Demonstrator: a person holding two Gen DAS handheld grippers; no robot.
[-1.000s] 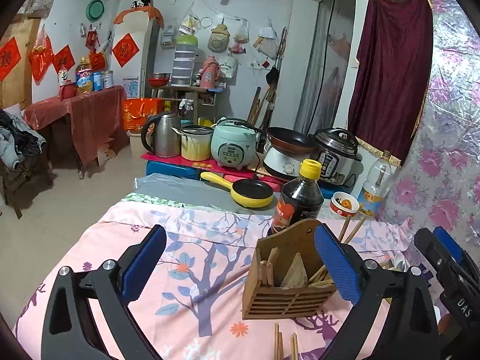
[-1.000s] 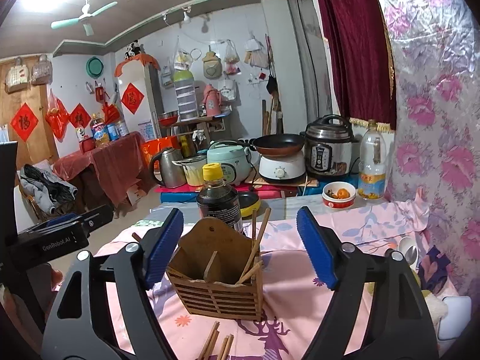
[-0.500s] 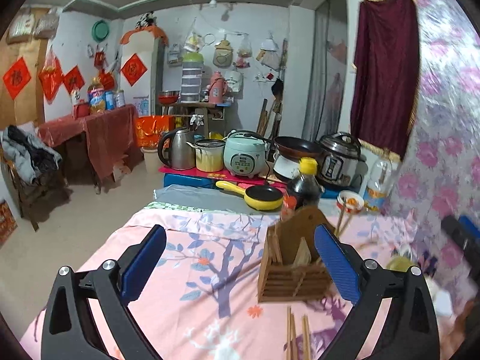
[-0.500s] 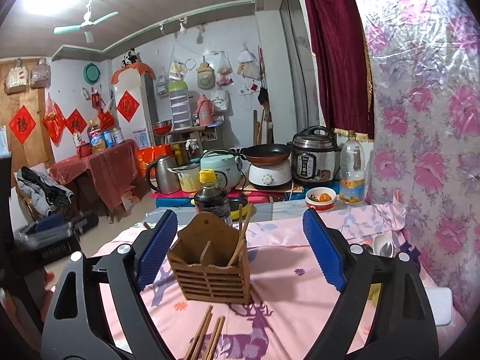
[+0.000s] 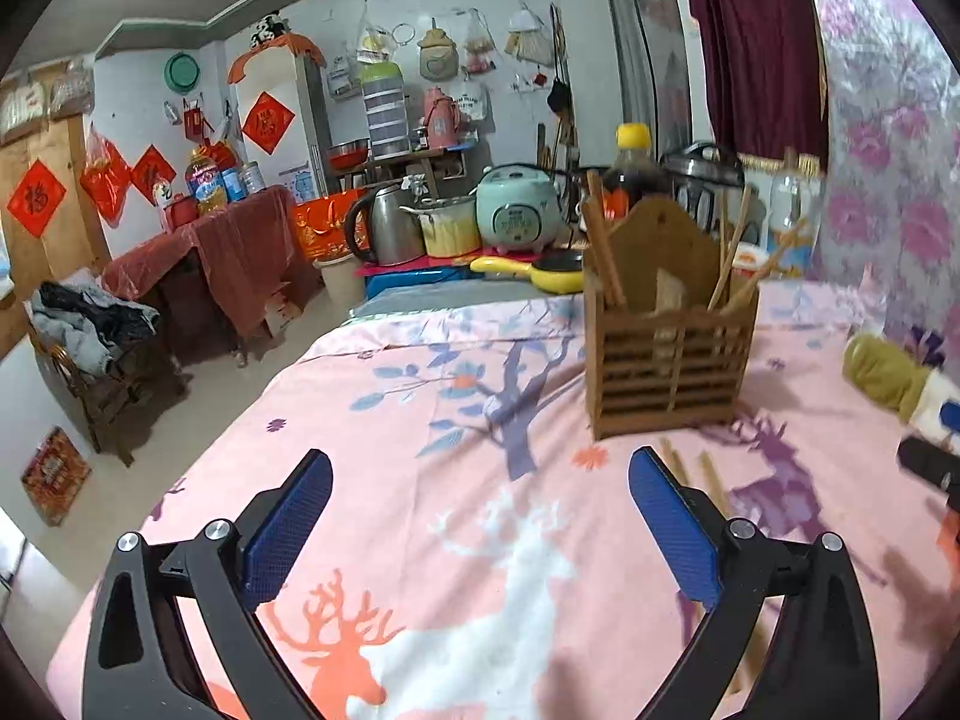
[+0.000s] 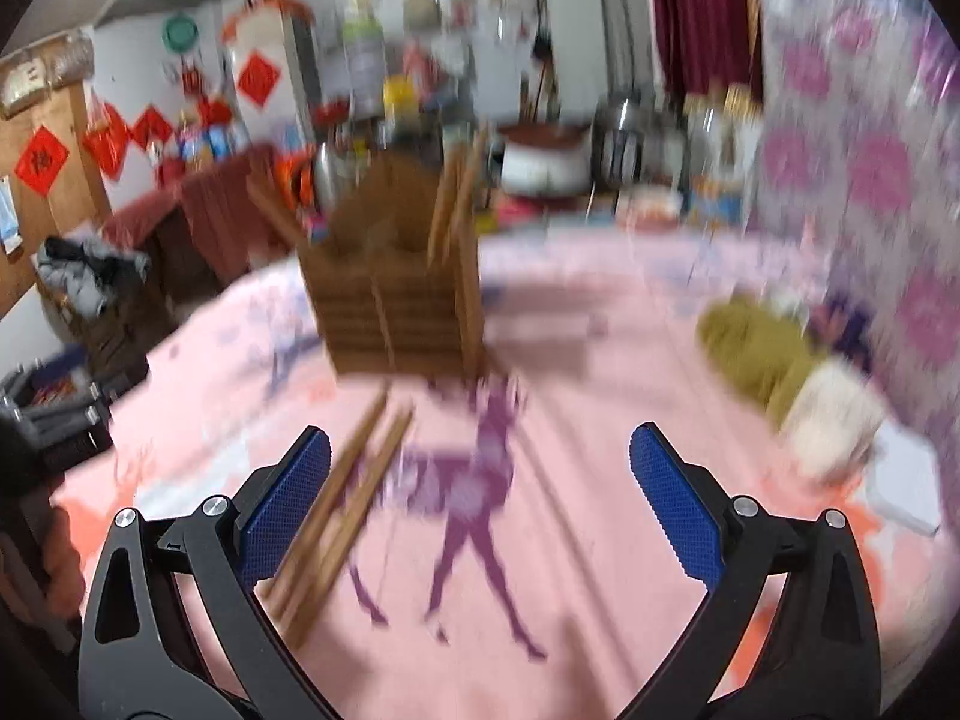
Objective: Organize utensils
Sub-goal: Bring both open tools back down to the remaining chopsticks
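Standing upright on the pink deer-print cloth (image 5: pixel 480 540) that covers the desk, the slatted wooden utensil holder (image 5: pixel 666 360) sits ahead and to the right in the left wrist view, and ahead and slightly left in the right wrist view, where heavy motion blur smears its slats and everything behind it. Several chopsticks (image 5: pixel 729 258) lean out of its compartments, one stick tilted at its left end and others crossing at its right; a flat pale piece stands in the middle compartment, too unclear to name. Loose chopsticks (image 6: pixel 342 498) lie flat on the cloth in front of the holder; in the right wrist view they run under and just beside the left finger, their near ends cut off by it, while in the left wrist view only blurred tips show beyond the right finger. The left gripper (image 5: pixel 480 516) has its jaws spread wide with nothing between them, and the right gripper (image 6: pixel 480 504) likewise hangs open and empty over the cloth. A dark sauce bottle (image 5: pixel 633 165) with a yellow cap stands behind the holder, partly hidden by its back panel. An olive and white bundle (image 6: pixel 780 372) lies to the right, blurred. A yellow pan (image 5: pixel 534 273) and a pale green rice cooker (image 5: pixel 519 210) sit beyond the desk.
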